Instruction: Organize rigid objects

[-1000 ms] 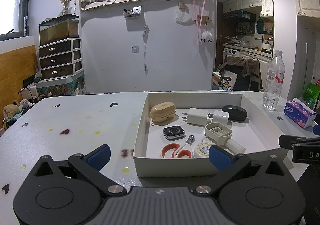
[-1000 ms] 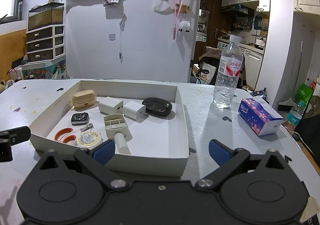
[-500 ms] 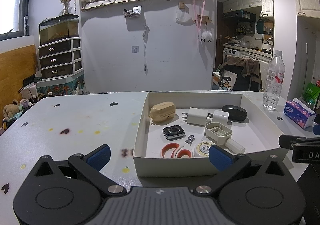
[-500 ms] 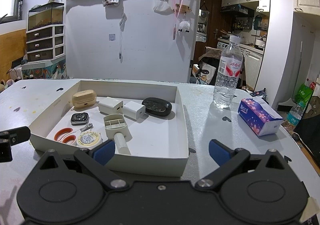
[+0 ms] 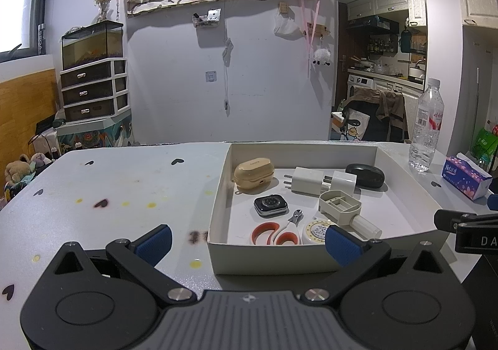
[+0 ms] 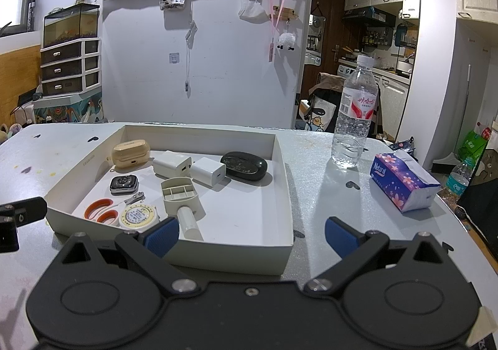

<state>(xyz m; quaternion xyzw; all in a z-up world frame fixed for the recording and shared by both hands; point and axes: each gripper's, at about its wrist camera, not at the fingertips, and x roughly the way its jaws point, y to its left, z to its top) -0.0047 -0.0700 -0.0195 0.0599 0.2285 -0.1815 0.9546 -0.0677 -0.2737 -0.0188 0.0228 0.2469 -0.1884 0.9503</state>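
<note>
On the table point(image 5: 124, 182), grey-white with small heart marks and yellow spots, a white shallow box point(image 6: 281, 163) sits toward the right half, near the front edge. Left gripper point(image 5: 246, 239) hangs low before the box's near left corner, jaws spread wide, holding nothing; its right blue pad covers part of the box's near wall. Right gripper point(image 6: 252, 233) sits before the box's near right corner, jaws also wide apart and empty; its left pad hides a bit of the near wall. Each gripper shows as a black piece at the edge of the other's view, cut off.

Outside the box, on the right side of the table: water bottle point(image 6: 354, 116) upright near the far edge, tissue pack point(image 6: 403, 180) lying nearer, well apart from the box.

Inside the box, all in its left half: beige slotted holder point(image 6: 180, 196) with white tube point(image 6: 190, 222) touching it, black oval case point(image 6: 244, 165) at the back, tan earbud case point(image 6: 130, 152) back left corner, two white chargers point(image 6: 190, 168) side by side, touching. Tape measure point(image 6: 137, 216), partly behind the near wall, orange-handled clippers point(image 6: 104, 210) just beside it, smartwatch body point(image 6: 124, 184) face up, strapless. Print on things too small to read.
</note>
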